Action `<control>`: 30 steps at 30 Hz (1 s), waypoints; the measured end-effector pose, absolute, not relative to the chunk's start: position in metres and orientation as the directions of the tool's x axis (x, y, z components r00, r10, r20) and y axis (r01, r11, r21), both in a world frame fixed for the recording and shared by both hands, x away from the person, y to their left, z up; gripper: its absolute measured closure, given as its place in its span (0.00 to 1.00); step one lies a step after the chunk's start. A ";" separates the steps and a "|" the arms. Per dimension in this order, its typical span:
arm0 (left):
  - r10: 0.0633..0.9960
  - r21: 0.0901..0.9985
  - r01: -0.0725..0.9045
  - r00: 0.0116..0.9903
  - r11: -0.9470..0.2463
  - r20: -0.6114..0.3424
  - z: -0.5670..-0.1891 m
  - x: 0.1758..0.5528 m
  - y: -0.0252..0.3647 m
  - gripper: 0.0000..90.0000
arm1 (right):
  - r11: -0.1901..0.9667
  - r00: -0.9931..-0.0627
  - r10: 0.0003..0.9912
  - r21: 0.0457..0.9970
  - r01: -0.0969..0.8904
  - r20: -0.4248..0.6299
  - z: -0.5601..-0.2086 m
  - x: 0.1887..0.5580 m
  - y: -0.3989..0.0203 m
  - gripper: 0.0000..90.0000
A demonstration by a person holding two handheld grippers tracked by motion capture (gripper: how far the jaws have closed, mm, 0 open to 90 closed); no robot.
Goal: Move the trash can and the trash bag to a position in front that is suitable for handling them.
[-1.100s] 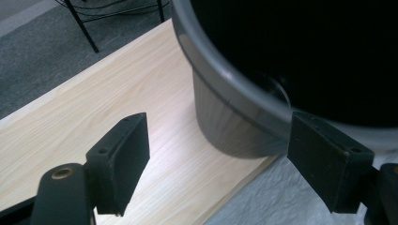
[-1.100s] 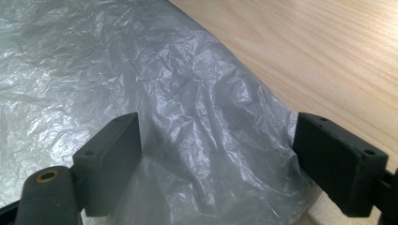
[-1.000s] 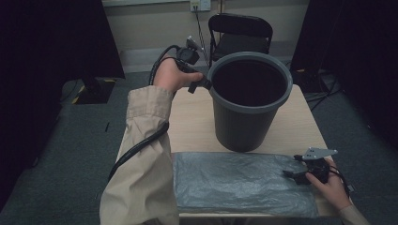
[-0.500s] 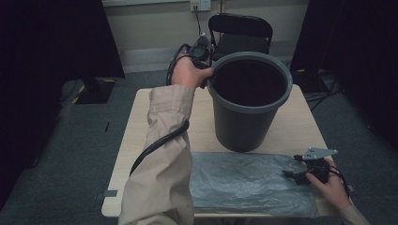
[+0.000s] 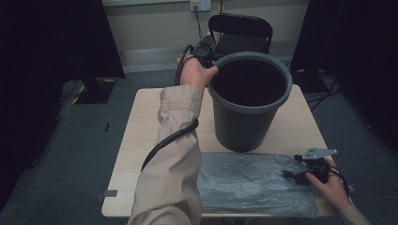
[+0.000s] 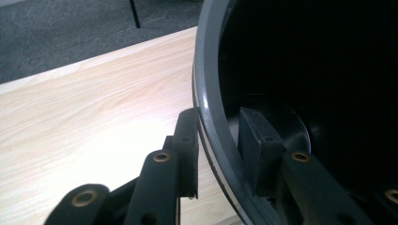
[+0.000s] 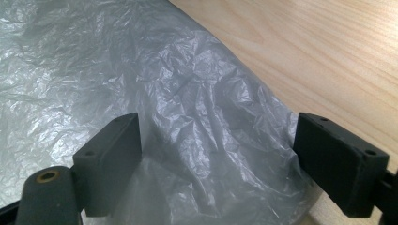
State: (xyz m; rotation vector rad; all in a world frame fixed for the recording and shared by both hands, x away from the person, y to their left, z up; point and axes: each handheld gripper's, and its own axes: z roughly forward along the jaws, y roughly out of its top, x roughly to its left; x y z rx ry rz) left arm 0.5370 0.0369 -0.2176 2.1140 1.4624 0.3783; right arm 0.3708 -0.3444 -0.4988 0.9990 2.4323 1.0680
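The left gripper [image 6: 216,140] has moved from beside the bin [image 5: 248,101] to its rim, and its jaws have just been closing — now one is outside the wall and one inside, clamped on the rim. This probably means the bin will be held steady or moved. The bin is dark grey, round, upright and empty, in the middle of the table [image 5: 141,140]. The right gripper [image 7: 218,164] rests with jaws wide over the crumpled grey bag [image 5: 248,183], which lies flat at the near edge.
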 end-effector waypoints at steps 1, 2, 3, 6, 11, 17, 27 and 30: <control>0.925 0.573 0.775 0.373 -0.268 -0.071 -0.218 0.537 0.037 0.79 | 0.481 -0.712 0.702 0.735 0.477 0.003 -0.499 0.371 -0.344 0.17; 0.931 0.569 0.782 0.357 -0.253 -0.078 -0.217 0.537 0.037 0.79 | 0.481 -0.712 0.702 0.735 0.477 0.003 -0.499 0.371 -0.344 0.17; 0.931 0.569 0.782 0.357 -0.253 -0.078 -0.217 0.537 0.037 0.80 | 0.481 -0.712 0.702 0.735 0.477 0.003 -0.499 0.371 -0.344 0.17; 0.935 0.567 0.789 0.344 -0.237 -0.087 -0.217 0.539 0.038 0.81 | 0.482 -0.713 0.701 0.736 0.476 0.002 -0.499 0.371 -0.344 0.17; 0.939 0.578 0.778 0.340 -0.246 -0.058 -0.216 0.542 0.039 0.87 | 0.483 -0.715 0.699 0.736 0.474 0.002 -0.499 0.371 -0.345 0.17; 0.936 0.574 0.778 0.348 -0.255 -0.055 -0.215 0.546 0.040 0.87 | 0.483 -0.717 0.697 0.737 0.473 0.003 -0.499 0.372 -0.345 0.17; 0.934 0.573 0.777 0.354 -0.260 -0.056 -0.215 0.550 0.041 0.87 | 0.487 -0.721 0.693 0.737 0.469 0.000 -0.499 0.373 -0.345 0.17; 0.933 0.573 0.775 0.356 -0.266 -0.047 -0.214 0.550 0.040 0.87 | 0.488 -0.721 0.693 0.737 0.468 -0.002 -0.499 0.373 -0.345 0.17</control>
